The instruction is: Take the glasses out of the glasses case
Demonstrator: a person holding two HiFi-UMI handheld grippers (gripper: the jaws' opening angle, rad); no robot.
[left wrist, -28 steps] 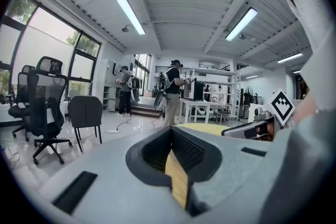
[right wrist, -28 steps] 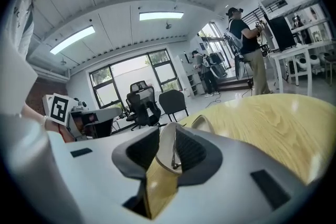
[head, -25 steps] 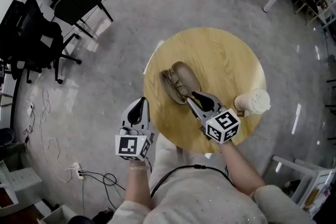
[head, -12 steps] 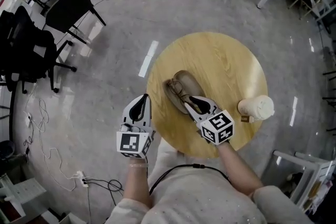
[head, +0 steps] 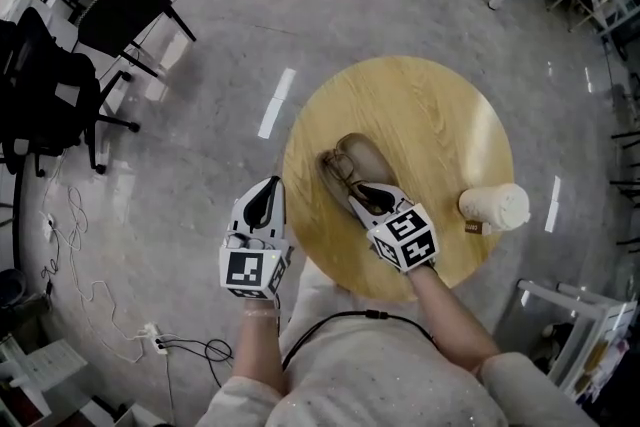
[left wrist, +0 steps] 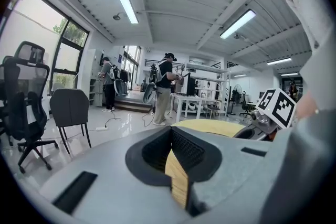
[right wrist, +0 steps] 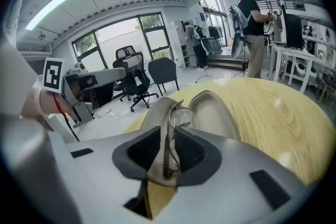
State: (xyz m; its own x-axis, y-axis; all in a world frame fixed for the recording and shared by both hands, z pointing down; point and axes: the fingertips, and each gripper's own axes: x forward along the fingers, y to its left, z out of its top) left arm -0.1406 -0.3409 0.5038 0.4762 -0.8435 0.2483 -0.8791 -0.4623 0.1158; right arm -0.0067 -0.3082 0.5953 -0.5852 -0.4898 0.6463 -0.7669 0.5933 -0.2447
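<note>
Right gripper view: right gripper (right wrist: pixel 168 150) jaws closing around glasses (right wrist: pixel 178 115), pads not touching them. Glasses lie in open case (right wrist: pixel 212 113) on table (right wrist: pixel 278 113). Left gripper (left wrist: pixel 171 145), jaws together, sits beside table.

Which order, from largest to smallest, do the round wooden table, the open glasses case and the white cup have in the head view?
1. round wooden table
2. open glasses case
3. white cup
The last two look close, and the cup's top is nearer the camera: unsure.
</note>
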